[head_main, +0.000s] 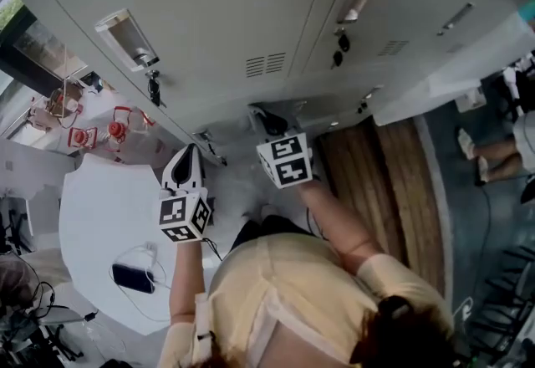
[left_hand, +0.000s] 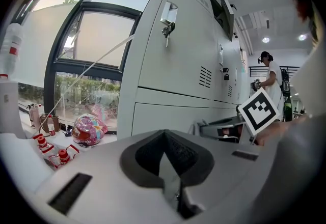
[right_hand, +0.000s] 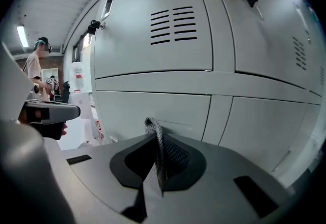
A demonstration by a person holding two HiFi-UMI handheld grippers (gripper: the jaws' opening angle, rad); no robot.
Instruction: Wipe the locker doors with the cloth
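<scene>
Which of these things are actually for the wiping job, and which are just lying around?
For the job: locker doors; cloth, pinched in the fingers of the right gripper.

Lying about: white table; dark device with a cable on it; red-capped bottles; colourful bundle by the window.

Grey knit cloth [right_hand: 158,146] pinched btwn fingers [right_hand: 134,166]; grey locker doors [right_hand: 132,55] shut.

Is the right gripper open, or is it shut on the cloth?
The right gripper is shut on the cloth: its jaws meet, with the grey woven strip pinched between them.
</scene>
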